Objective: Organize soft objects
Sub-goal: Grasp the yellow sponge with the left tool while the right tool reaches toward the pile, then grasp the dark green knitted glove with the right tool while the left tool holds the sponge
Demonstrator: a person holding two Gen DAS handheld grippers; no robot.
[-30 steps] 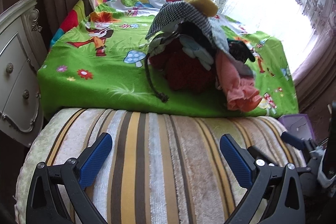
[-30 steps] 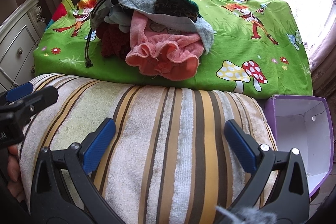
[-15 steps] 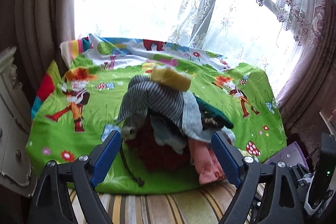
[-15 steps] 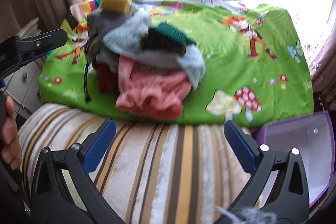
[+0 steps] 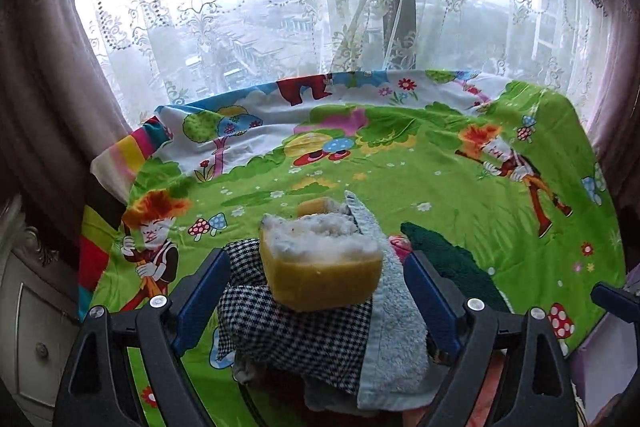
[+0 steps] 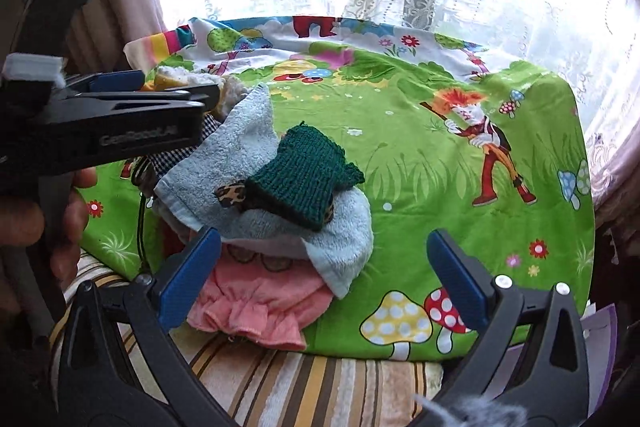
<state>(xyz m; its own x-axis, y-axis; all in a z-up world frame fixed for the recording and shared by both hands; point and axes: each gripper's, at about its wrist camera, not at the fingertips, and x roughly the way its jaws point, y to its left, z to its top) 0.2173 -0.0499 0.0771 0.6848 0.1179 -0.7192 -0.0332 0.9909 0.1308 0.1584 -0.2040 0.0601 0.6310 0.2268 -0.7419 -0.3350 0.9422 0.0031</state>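
Green cartoon-printed cotton sheeting [image 5: 420,171] is covering the bed under the window, and it is carrying the whole job: a heap of soft things [image 6: 264,195] is sitting at its near left edge, just beyond a striped plush cushion [image 6: 304,383]. Going down in size, a pale blue terry towel [image 6: 240,151] is draping over the heap, a pink frilled cloth [image 6: 256,303] is spilling out beneath it, a black-and-white houndstooth cloth [image 5: 288,323] is lying under the top piece, and a dark green knitted piece [image 6: 304,175] is resting on the towel. Topmost is a yellow foam sponge [image 5: 320,267] — probably first to go.

The left claw [image 5: 316,291] is standing wide apart, its pads flanking the sponge without touching. A second ago it was hanging back over the cushion; now it is bracketing the sponge. The right claw [image 6: 320,275] is also gaping, empty — nearer the heap than before.
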